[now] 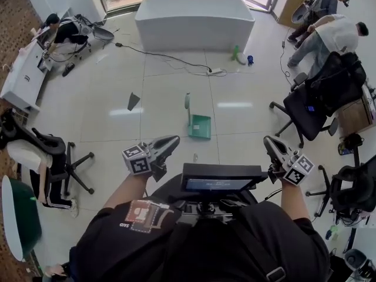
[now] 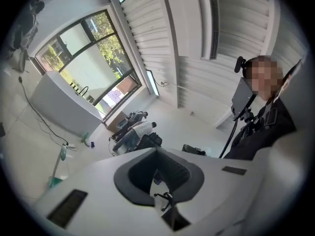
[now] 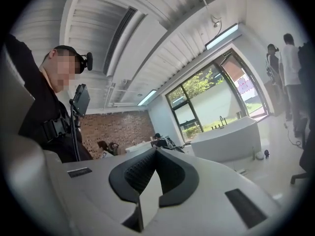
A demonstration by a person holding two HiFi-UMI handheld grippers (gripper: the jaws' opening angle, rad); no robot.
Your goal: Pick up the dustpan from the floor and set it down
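The green dustpan (image 1: pixel 200 126) lies on the pale tiled floor with its long handle (image 1: pixel 187 102) standing upright, a little ahead of me. My left gripper (image 1: pixel 174 140) is held level at waist height, short of the pan and to its left, jaws shut and empty. My right gripper (image 1: pixel 268 140) hangs level to the pan's right, also shut with nothing in it. In the left gripper view the dustpan (image 2: pixel 54 181) shows small at the lower left, beyond the closed left gripper (image 2: pixel 157 173). The right gripper view shows the closed right gripper (image 3: pixel 156 173) and no dustpan.
A white bathtub (image 1: pixel 194 19) stands at the back. A cable with a power strip (image 1: pixel 214 71) and a dark scrap (image 1: pixel 133 101) lie on the floor. Black office chairs (image 1: pixel 314 98) (image 1: pixel 56 157) flank me. People (image 1: pixel 329 34) work at the right back.
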